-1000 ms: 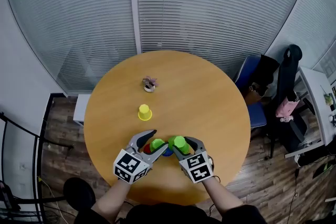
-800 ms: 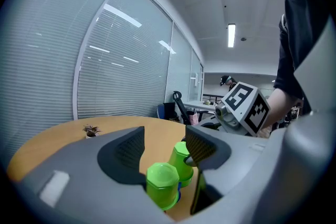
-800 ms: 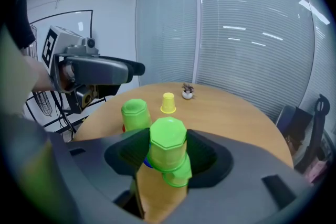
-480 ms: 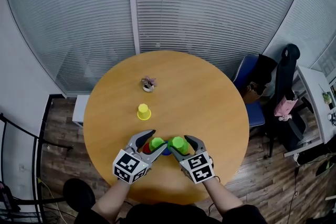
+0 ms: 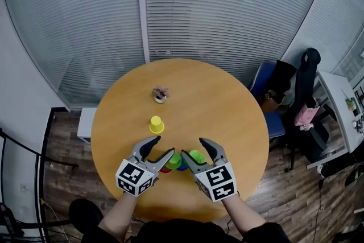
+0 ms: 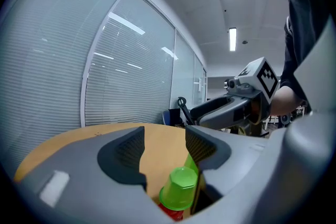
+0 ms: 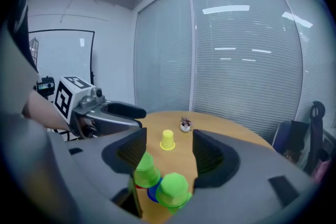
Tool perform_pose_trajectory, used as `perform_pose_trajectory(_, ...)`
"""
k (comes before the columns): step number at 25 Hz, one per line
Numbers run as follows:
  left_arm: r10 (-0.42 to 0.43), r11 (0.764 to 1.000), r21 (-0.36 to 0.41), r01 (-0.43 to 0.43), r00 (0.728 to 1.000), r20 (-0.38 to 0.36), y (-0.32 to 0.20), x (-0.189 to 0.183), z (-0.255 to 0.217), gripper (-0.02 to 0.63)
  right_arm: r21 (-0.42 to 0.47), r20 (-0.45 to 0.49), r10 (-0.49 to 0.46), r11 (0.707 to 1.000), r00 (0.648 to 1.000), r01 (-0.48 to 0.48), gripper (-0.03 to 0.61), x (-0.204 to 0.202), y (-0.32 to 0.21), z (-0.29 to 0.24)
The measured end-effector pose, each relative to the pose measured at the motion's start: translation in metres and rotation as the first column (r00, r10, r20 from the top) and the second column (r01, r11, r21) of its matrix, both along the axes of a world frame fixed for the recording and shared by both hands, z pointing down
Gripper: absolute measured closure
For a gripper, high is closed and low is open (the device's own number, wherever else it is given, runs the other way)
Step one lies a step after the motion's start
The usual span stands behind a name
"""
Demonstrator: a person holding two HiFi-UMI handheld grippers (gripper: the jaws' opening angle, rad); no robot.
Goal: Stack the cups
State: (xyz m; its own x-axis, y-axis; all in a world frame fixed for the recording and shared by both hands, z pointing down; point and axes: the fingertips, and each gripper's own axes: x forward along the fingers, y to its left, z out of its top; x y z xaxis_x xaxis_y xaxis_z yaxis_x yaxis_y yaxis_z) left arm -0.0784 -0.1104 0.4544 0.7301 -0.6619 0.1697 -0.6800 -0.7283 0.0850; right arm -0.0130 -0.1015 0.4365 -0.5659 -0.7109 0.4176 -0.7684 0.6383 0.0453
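Upside-down cups cluster near the round wooden table's (image 5: 227, 105) front edge. One green cup (image 5: 174, 160) sits on a red cup (image 5: 165, 168), with a blue cup (image 5: 182, 165) beside it and a second green cup (image 5: 197, 156) to the right. A yellow cup (image 5: 156, 124) stands alone farther back. My left gripper (image 5: 162, 146) is open; its green cup (image 6: 180, 192) shows low between the jaws, close to the right pad and clear of the left one. My right gripper (image 5: 192, 148) is open too, and its pads stand clear of the other green cup (image 7: 172, 190).
A small potted plant (image 5: 160, 95) stands behind the yellow cup. Office chairs (image 5: 284, 94) sit off the table's right side. Window blinds fill the far wall. The right gripper view shows the left gripper (image 7: 92, 110) close on its left.
Both grippers have drawn back toward me. The right jaws have let go of the green cup, which now stands in the cluster. The left gripper's green cup stays on the red one.
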Motion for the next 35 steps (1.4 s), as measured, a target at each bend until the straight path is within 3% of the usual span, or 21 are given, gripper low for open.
perform_pose_trajectory(6, -0.004, 1.0, 0.009, 0.004, 1.0, 0.023, -0.013, -0.034, 0.005, 0.364, 0.039, 0.048, -0.028, 0.999, 0.998, 0.027, 0.327, -0.042, 0.013, -0.015)
perform_pose_trajectory(16, 0.045, 0.999, 0.01, -0.045, 0.998, 0.043, -0.042, -0.061, 0.04, 0.364, 0.008, 0.049, -0.002, 1.0, 0.999, 0.001, 0.327, -0.087, 0.017, 0.006)
perform_pose_trajectory(35, 0.054, 0.993, -0.108, -0.046, 0.996, 0.074, -0.128, -0.06, 0.136, 0.354, -0.082, 0.078, 0.019, 0.997, 0.997, -0.013, 0.327, -0.104, -0.011, 0.027)
